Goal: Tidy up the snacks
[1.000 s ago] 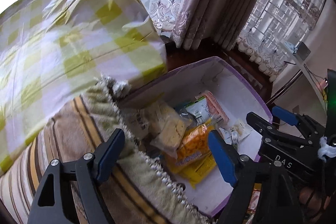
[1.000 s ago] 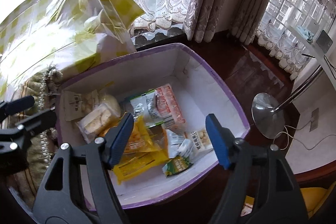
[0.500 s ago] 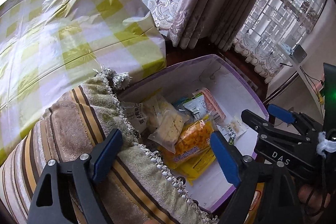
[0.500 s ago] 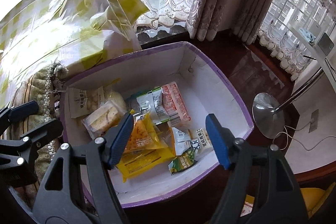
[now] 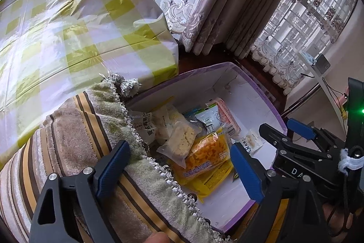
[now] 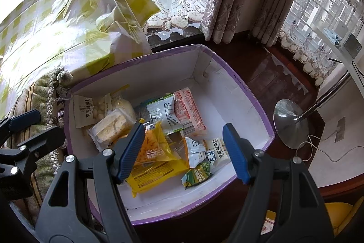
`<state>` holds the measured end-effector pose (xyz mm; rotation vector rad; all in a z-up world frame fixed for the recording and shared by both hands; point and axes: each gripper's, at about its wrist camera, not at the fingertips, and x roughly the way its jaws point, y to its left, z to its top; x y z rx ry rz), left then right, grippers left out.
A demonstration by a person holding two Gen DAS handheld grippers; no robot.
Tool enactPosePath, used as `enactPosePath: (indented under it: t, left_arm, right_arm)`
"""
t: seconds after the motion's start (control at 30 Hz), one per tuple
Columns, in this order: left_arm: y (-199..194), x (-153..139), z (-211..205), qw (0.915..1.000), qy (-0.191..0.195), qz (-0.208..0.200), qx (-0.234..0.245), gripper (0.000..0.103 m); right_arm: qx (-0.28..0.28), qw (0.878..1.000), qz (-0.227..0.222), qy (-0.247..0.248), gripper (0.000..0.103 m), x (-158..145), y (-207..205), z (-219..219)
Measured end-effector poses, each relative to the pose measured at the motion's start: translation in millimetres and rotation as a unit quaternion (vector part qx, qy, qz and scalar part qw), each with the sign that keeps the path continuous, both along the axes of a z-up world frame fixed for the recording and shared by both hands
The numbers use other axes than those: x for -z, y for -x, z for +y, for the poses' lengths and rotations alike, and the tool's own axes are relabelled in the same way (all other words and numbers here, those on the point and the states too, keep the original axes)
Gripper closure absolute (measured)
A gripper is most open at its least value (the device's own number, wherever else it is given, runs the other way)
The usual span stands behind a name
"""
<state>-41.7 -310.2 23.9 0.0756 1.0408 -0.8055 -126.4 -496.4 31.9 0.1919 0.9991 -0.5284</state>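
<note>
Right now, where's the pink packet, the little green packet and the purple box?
pink packet (image 6: 188, 111), right wrist view, middle of its printed face.
little green packet (image 6: 197, 174), right wrist view, its green front.
purple box (image 6: 244, 88), right wrist view, far right rim.

The left gripper (image 5: 179, 170), empty above the striped fringed cushion (image 5: 75, 136) at its seven o'clock and the purple-rimmed white snack box (image 5: 248, 83), is opening its blue-padded jaws wider than a second ago.
</note>
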Motion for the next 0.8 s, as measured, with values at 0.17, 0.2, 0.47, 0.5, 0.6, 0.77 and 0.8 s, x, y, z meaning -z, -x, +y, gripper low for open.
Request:
enactPosePath:
  t: [0.17,0.2,0.47,0.5,0.6,0.77,0.8]
  left_arm:
    - [0.8,0.4,-2.6,1.0,-0.006,-0.002,-0.001,0.012]
    - [1.1,0.5,-3.0,1.0,-0.007,-0.002,-0.001,0.012]
    - [0.6,1.2,-3.0,1.0,-0.006,-0.001,-0.002,0.012]
    - [0.7,0.9,-3.0,1.0,-0.006,-0.001,-0.002,0.012]
    - [0.8,0.8,-3.0,1.0,-0.007,-0.001,-0.003,0.012]
    - [0.7,0.9,-2.9,1.0,-0.006,-0.001,-0.003,0.012]
    - [0.8,0.9,-3.0,1.0,-0.006,-0.001,-0.003,0.012]
  right_arm:
    - [-0.002,1.0,0.001,0.0,0.03,0.1,-0.4,-0.2]
    - [-0.001,1.0,0.001,0.0,0.03,0.3,-0.2,0.4]
    - [0.0,1.0,0.001,0.0,0.03,0.3,0.5,1.0]
    - [0.0,1.0,0.001,0.0,0.03,0.3,0.4,0.6]
    - [0.001,1.0,0.001,0.0,0.03,0.1,0.6,0.0]
    - [0.0,1.0,0.0,0.001,0.03,-0.1,1.7,-2.2]
    - [0.0,1.0,0.001,0.0,0.03,0.1,1.4,-2.5]
